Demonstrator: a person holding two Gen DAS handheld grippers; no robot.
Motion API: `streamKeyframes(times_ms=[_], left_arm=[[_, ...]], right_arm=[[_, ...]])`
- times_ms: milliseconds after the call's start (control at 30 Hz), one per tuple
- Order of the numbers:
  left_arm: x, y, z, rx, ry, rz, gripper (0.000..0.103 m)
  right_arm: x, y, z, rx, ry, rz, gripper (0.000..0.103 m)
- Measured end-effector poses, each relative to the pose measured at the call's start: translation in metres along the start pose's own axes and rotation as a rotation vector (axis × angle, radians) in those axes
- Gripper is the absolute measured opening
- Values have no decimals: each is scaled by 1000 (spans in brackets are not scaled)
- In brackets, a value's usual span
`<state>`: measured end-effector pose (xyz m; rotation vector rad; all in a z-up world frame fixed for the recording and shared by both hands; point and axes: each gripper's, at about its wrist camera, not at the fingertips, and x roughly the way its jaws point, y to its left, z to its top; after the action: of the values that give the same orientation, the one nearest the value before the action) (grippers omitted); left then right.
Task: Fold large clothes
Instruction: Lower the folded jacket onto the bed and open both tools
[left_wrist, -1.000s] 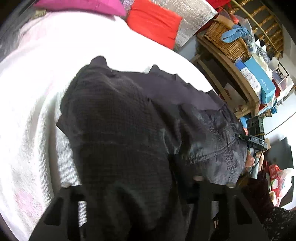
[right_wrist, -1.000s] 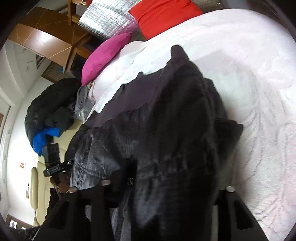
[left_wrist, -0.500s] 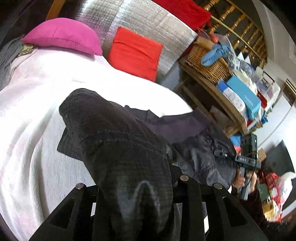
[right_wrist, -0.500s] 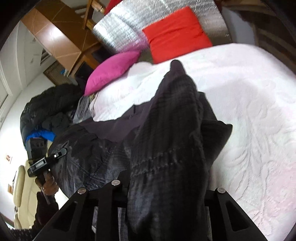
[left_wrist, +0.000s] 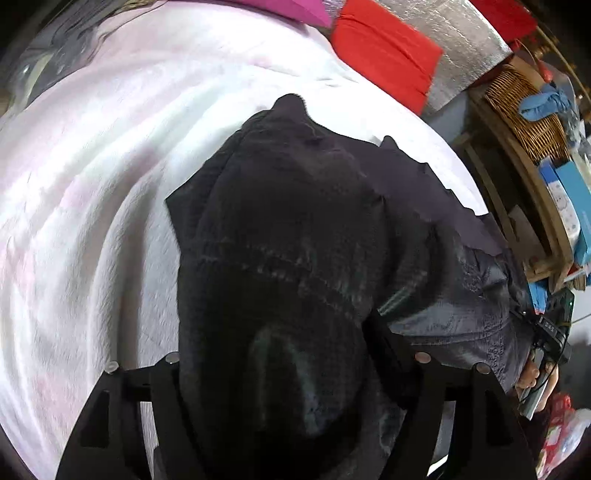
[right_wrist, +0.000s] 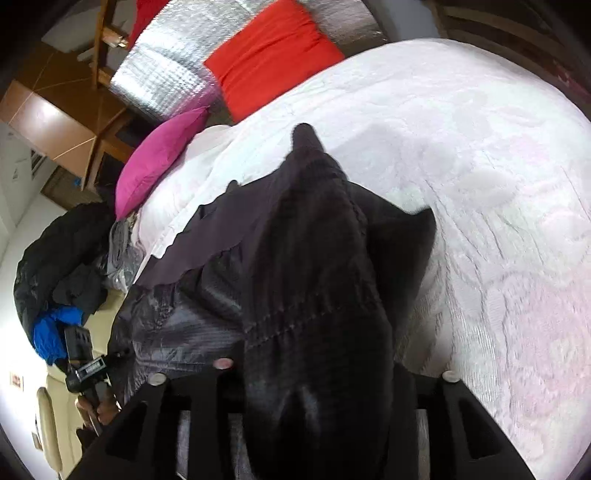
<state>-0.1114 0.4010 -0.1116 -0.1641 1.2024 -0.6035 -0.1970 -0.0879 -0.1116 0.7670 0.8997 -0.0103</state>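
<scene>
Bed edge: the white quilted bedspread ends just beside the dark quilted jacket on the side toward the wooden shelf.
Open room: bare bedspread spreads wide on the outer side of the jacket in both wrist views.
Jacket: lies on the bed, bunched and partly doubled over, a lighter grey-purple lining panel showing along one side; its near end rises up between the fingers of both tools.
Left gripper: jaws opening, black fabric between them; whether the pads press on it I cannot tell.
Right gripper: jaws opening, a thick fold of jacket between them; contact with the pads I cannot tell.
Head of bed: red cushion, magenta cushion, silver foil-like panel behind them.
Beside the bed: wicker basket and blue boxes on the shelf; a heap of dark clothes with something blue in it.
</scene>
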Motion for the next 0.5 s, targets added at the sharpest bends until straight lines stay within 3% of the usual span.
streamKeyframes(times_ms=[33, 133, 200, 367, 500], left_arm=[[-4, -2, -3, 2, -6, 10, 74], [-22, -5, -17, 14, -35, 75, 75], [-36, -5, -26, 32, -79, 119, 75], [-89, -13, -53, 51, -251, 227, 75], [-126, -27, -83, 42, -389, 278, 75]], right_arm=[[-2, 0, 0, 11, -7, -16, 68], [-18, -3, -5, 44, -34, -23, 71], [-34, 3, -12, 29, -71, -76, 73], [-74, 22, -34, -85, -217, -248, 73], [-94, 51, -56, -196, -333, -269, 73]])
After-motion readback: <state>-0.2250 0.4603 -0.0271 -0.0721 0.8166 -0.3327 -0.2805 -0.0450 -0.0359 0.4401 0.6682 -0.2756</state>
